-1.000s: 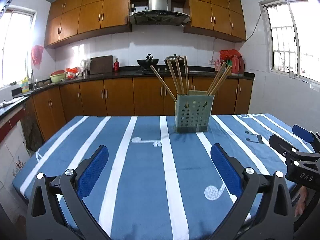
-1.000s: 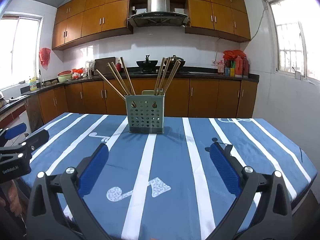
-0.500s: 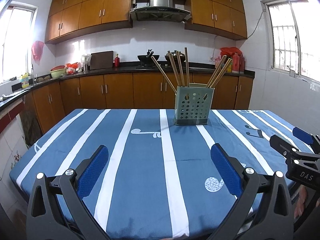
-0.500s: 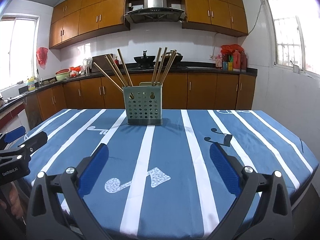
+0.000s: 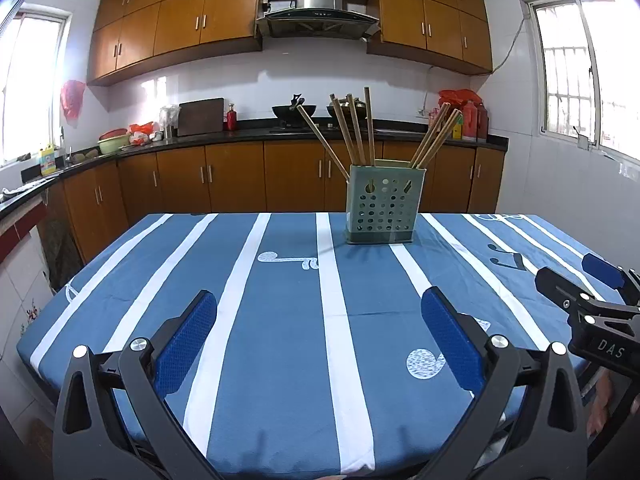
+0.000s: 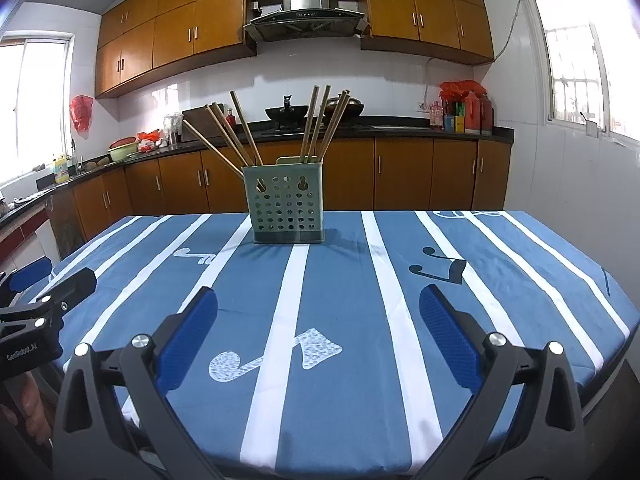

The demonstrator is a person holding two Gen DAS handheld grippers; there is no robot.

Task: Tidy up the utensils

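A green perforated utensil holder stands upright at the far middle of the table, with several wooden chopsticks leaning out of it. My left gripper is open and empty over the near table edge, well short of the holder. My right gripper is also open and empty at the near edge. In the left wrist view the right gripper shows at the right side; in the right wrist view the left gripper shows at the left.
The table carries a blue cloth with white stripes and music notes. Behind it run wooden kitchen cabinets, a dark counter with a wok and bottles, and a range hood. A window is on the right wall.
Both grippers have drawn back and lowered toward the near table edge, so the holder looks farther away and the view is flatter. Both stay open and empty.
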